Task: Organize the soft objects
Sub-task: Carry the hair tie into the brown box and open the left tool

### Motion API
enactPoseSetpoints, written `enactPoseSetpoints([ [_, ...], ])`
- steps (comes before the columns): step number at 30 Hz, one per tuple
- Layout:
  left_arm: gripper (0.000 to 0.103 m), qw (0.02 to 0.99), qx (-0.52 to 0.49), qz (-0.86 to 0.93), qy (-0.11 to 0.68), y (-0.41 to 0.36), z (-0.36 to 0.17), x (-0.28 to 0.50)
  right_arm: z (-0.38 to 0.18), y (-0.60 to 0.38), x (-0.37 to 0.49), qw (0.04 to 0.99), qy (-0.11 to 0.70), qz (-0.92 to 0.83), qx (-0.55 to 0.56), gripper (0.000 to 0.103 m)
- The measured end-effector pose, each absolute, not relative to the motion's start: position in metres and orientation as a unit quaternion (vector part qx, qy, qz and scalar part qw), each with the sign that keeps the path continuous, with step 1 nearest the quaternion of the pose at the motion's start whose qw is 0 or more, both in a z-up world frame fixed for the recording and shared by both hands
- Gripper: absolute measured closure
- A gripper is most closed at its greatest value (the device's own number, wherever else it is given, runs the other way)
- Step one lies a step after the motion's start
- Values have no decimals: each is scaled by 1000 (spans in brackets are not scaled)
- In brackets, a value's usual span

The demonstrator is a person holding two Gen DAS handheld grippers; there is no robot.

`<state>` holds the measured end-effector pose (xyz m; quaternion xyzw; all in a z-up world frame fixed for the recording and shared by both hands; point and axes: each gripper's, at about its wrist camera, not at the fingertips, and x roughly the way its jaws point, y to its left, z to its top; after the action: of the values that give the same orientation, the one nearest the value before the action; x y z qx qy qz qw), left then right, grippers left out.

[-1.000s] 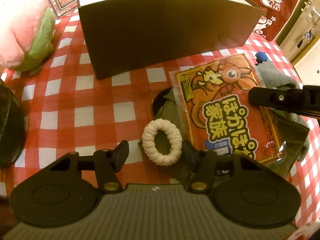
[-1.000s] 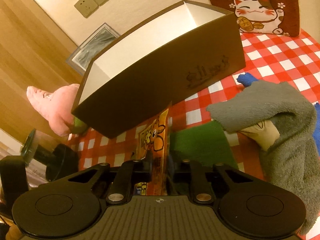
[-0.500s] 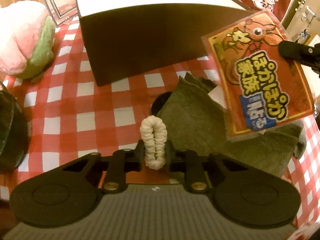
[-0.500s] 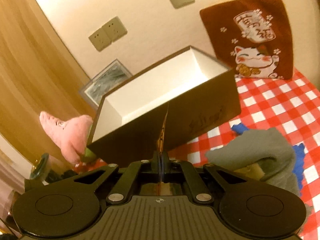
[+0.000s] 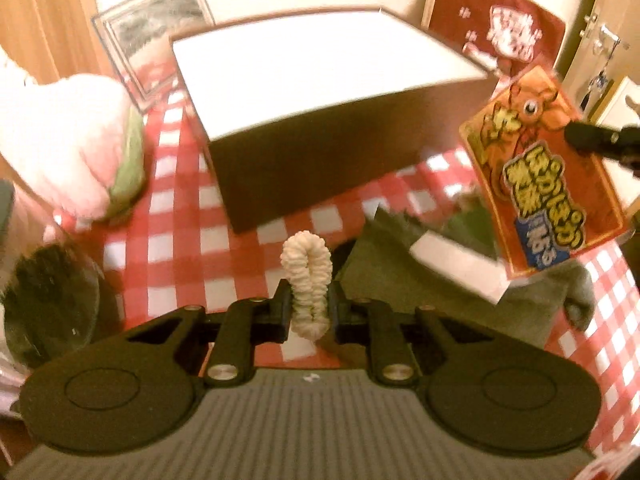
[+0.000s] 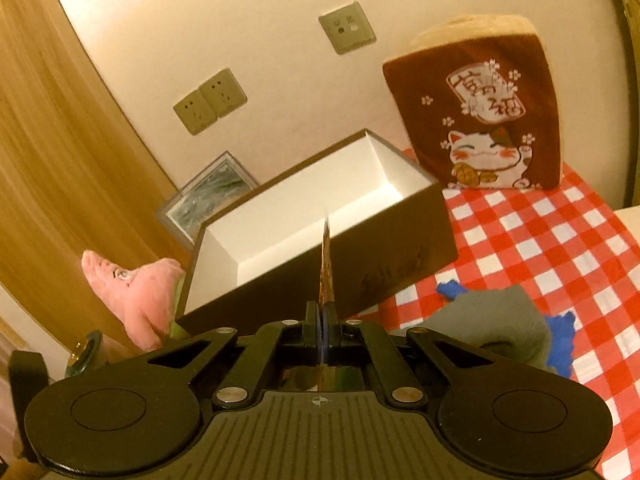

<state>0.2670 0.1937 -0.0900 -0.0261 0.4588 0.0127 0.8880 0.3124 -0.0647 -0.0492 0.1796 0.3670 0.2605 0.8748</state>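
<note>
My left gripper [image 5: 307, 312] is shut on a cream scrunchie [image 5: 307, 276], squeezed flat and lifted above the red checked tablecloth [image 5: 172, 248]. My right gripper [image 6: 322, 330] is shut on an orange heat-pad packet [image 6: 326, 268], seen edge-on; it also shows in the left wrist view [image 5: 540, 188], held in the air to the right of the box. The open dark box with a white inside [image 5: 320, 80] stands ahead of both grippers, and shows in the right wrist view [image 6: 312, 216] too.
A pink and green plush [image 5: 76, 152] lies left of the box. A dark green cloth [image 5: 420, 272] and a grey plush [image 6: 504, 324] lie on the right. A lucky-cat cushion [image 6: 480, 120] stands at the back. A glass jar [image 5: 44, 304] is near left.
My left gripper closed on the scrunchie and lifted it off the cloth. My right gripper raised the packet from the table up toward the box.
</note>
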Motion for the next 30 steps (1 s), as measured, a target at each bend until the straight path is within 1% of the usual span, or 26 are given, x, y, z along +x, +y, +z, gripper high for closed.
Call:
enactPoseSetpoints([
  [9, 86, 911, -20, 5, 411, 192, -51, 286, -28, -70, 317, 885, 345, 264, 167, 102],
  [19, 86, 919, -22, 4, 394, 189, -33, 312, -3, -71, 333, 893, 321, 272, 162, 102],
  [30, 86, 929, -27, 17, 368, 204, -17, 357, 28, -52, 373, 901, 283, 291, 150, 102],
])
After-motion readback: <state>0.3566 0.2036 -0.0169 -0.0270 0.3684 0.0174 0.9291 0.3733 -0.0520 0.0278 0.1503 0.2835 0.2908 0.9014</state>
